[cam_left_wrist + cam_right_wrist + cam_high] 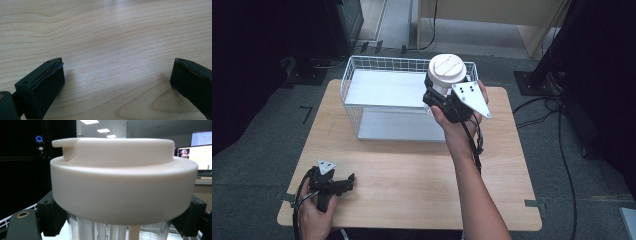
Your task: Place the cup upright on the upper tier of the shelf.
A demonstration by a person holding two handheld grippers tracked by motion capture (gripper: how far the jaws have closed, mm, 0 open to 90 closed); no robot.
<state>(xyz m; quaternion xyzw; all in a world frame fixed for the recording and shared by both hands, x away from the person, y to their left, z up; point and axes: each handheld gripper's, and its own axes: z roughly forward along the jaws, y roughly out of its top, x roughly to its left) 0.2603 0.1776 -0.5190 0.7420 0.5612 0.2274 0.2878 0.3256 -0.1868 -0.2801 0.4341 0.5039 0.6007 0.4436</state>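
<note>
**A jar held up over the wire basket**

The wooden table [412, 170] takes up most of the scene, a pale rectangle on a grey floor with dark stands and cables around it. Its grain runs wide and bare under the left gripper's camera.

Toward the far side of the table stands a white wire basket [362, 75] with a flat white shelf inside and another white panel below it.

The person's right forearm reaches in from the near edge and up across the table, ending at the basket's right end. The right gripper [443, 95] there is clamped on a jar [446, 74], its grey three-cornered plate facing up and its cable running back along the wrist. The jar has a clear ribbed body and a broad white lid [120, 185] with a raised flip tab on top. In the right gripper view the two black jaws press against the clear body just under the lid, one on each side. The jar is upright and lifted, over the right end of the basket.

At the near left corner, the left hand holds the left gripper [117, 82] low on the table, well apart from the basket. Its jaws stand wide apart with only bare wood between them.
</note>
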